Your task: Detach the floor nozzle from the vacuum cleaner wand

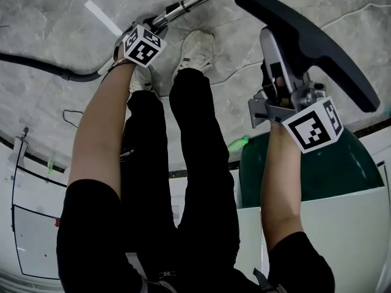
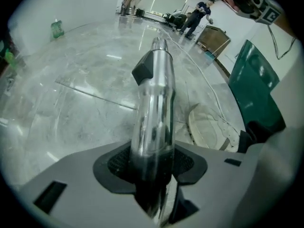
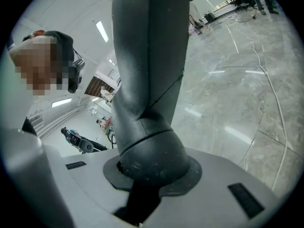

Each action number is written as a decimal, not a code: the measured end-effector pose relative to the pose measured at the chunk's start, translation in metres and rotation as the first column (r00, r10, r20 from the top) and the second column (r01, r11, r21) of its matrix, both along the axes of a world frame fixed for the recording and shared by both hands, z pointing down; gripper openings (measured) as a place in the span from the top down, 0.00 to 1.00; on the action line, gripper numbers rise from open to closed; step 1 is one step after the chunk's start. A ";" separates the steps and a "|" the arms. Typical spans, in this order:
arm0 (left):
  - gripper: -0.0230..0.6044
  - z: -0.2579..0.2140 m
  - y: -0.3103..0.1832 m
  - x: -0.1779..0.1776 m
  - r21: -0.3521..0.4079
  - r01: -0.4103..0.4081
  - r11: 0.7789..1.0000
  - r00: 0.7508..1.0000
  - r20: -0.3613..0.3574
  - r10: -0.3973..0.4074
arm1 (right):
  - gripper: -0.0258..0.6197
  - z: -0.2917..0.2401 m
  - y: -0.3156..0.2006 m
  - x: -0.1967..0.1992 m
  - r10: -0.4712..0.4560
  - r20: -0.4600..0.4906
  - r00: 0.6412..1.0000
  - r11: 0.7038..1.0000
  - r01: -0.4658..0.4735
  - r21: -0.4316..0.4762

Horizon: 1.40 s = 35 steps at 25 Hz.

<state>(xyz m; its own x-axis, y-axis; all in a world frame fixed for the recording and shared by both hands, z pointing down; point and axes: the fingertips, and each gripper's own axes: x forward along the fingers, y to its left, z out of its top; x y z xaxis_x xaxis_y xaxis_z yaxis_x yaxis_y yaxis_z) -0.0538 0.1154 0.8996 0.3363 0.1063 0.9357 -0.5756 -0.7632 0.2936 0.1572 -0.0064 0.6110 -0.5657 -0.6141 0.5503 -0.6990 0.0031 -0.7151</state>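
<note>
The chrome wand (image 1: 183, 6) lies low over the marble floor, with a black catch (image 2: 144, 68) near its bare far end. My left gripper (image 1: 156, 26) is around its near part. In the left gripper view the tube (image 2: 154, 113) runs between the pads of that gripper (image 2: 152, 167), with a thin gap on the right side, so the jaws stand open around it. The dark floor nozzle (image 1: 305, 41) is apart from the wand and held up at the right. My right gripper (image 1: 275, 84) is shut on its rounded neck (image 3: 149, 156).
A black hose (image 1: 36, 66) curves across the floor at the left. The person's white shoes (image 1: 195, 50) stand just beside the wand. A dark green container (image 1: 317, 170) and a green bottle (image 1: 239, 143) are under the right arm. Other people stand far off (image 2: 194, 15).
</note>
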 end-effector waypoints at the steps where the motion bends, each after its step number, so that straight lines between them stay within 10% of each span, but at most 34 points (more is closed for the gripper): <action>1: 0.69 0.004 -0.002 0.001 0.002 0.008 1.000 1.000 0.006 -0.008 | 0.81 0.002 0.001 0.003 0.008 0.000 1.000 1.000 -0.008 -0.006; 10: 0.45 0.017 0.008 0.007 0.018 -0.091 0.996 0.995 0.032 0.090 | 0.81 0.009 0.002 0.016 0.076 -0.024 0.997 0.997 -0.077 -0.026; 17: 0.35 -0.038 -0.026 -0.005 0.087 0.037 0.996 0.999 -0.016 -0.035 | 0.81 -0.027 -0.010 -0.013 0.064 -0.107 0.992 0.997 -0.059 0.045; 21: 0.37 -0.137 -0.064 -0.013 0.085 0.220 0.972 0.968 -0.140 -0.207 | 0.81 -0.076 -0.011 -0.043 0.124 -0.101 0.987 0.991 -0.118 0.062; 25: 0.95 -0.264 -0.106 -0.027 0.226 0.349 0.910 0.925 -0.239 -0.295 | 0.81 -0.149 0.006 -0.086 0.143 -0.066 0.988 0.988 -0.139 0.061; 30: 0.95 -0.433 -0.155 -0.035 0.323 0.441 0.837 0.865 -0.401 -0.301 | 0.81 -0.261 0.001 -0.105 0.233 -0.061 0.971 0.965 -0.223 0.141; 35: 0.95 -0.599 -0.132 -0.060 0.333 0.490 0.806 0.847 -0.398 -0.351 | 0.81 -0.395 0.012 -0.115 0.331 -0.012 0.944 0.930 -0.324 0.172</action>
<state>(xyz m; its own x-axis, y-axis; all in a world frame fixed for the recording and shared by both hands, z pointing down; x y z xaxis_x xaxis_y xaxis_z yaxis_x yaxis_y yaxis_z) -0.1136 -0.0164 0.3010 0.5277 -0.4791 0.7014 -0.8021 -0.5528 0.2260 0.0422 0.0056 0.2155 -0.2972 -0.8458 0.4431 -0.7094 -0.1150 -0.6954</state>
